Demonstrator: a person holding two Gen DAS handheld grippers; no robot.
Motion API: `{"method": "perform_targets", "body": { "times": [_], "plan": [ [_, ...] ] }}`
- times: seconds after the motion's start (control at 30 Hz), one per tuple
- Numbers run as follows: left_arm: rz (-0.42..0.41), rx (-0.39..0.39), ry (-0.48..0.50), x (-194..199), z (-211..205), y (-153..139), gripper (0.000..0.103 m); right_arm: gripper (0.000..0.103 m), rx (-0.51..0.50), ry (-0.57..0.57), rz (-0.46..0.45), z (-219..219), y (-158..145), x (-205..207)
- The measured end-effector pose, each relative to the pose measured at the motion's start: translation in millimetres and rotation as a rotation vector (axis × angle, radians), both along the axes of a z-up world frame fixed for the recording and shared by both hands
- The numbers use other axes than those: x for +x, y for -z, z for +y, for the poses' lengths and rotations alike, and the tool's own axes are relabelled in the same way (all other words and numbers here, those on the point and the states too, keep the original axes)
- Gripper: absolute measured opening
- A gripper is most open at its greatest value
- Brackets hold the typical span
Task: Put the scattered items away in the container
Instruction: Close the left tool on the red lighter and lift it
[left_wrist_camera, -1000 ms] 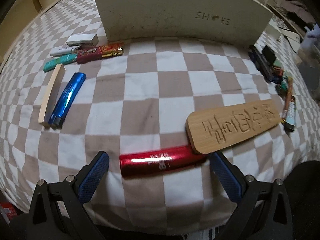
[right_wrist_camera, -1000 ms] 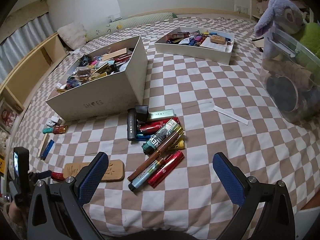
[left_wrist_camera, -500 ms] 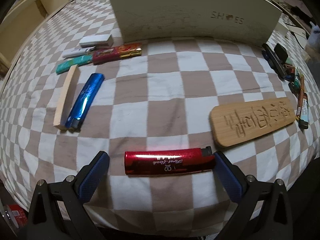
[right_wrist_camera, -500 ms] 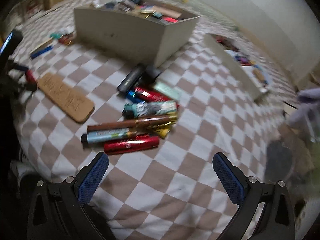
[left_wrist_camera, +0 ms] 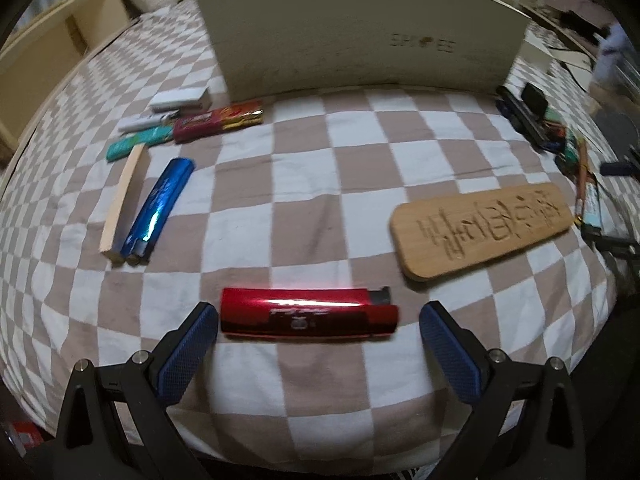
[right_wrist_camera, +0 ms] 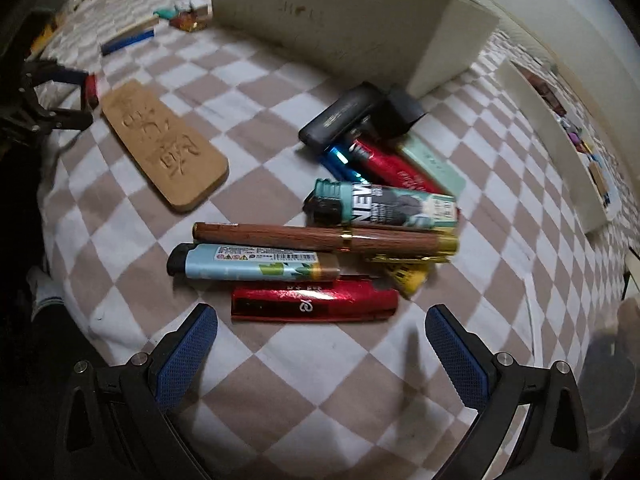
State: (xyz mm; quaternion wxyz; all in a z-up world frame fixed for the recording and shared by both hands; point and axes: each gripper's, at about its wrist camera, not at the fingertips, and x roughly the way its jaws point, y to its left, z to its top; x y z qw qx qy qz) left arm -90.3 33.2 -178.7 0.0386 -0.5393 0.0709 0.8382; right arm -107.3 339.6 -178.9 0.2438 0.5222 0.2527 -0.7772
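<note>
The left gripper (left_wrist_camera: pixel 318 330), jaws wide and just narrowing, straddled the red lighter (left_wrist_camera: pixel 308 317) before the shoebox (left_wrist_camera: pixel 360 36) without gripping; the right gripper (right_wrist_camera: pixel 320 340) gaped empty.

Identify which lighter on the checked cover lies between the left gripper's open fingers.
The red lighter, lying crosswise between the left gripper fingers, untouched. The blue lighter lies far off beside a wooden stick.
</note>
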Motion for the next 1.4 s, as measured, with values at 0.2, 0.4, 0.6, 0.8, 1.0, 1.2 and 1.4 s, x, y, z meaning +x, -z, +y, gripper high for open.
{"method": "perform_targets", "body": {
  "times": [0.2, 0.4, 0.6, 0.8, 1.0, 1.2, 1.4],
  "plan": [
    [0.015, 0.02, -0.01, 7, 6, 1, 0.096, 0.103, -0.028, 0.047, 0.004, 1, -1, -6],
    [0.037, 0.067, -0.039, 20, 1, -6, 0.083, 0.084, -0.074, 0.084, -0.028, 2, -3, -3],
    [0.033, 0.112, -0.021, 20, -1, -10, 0.083, 0.084, -0.086, 0.166, -0.054, 10, -7, -1],
    [0.033, 0.126, -0.007, 26, 5, -13, 0.083, 0.084, -0.127, 0.304, -0.068, 34, -13, 7],
    [0.022, 0.133, 0.007, 34, 8, -18, 0.083, 0.084, -0.189, 0.432, -0.055, 52, -27, 15],
    [0.017, 0.156, 0.034, 40, 11, -26, 0.083, 0.084, -0.268, 0.478, -0.028, 44, -43, 27],
    [0.036, 0.185, 0.055, 41, 14, -43, 0.083, 0.084, -0.323, 0.483, -0.005, 19, -61, 32]
  ]
}}
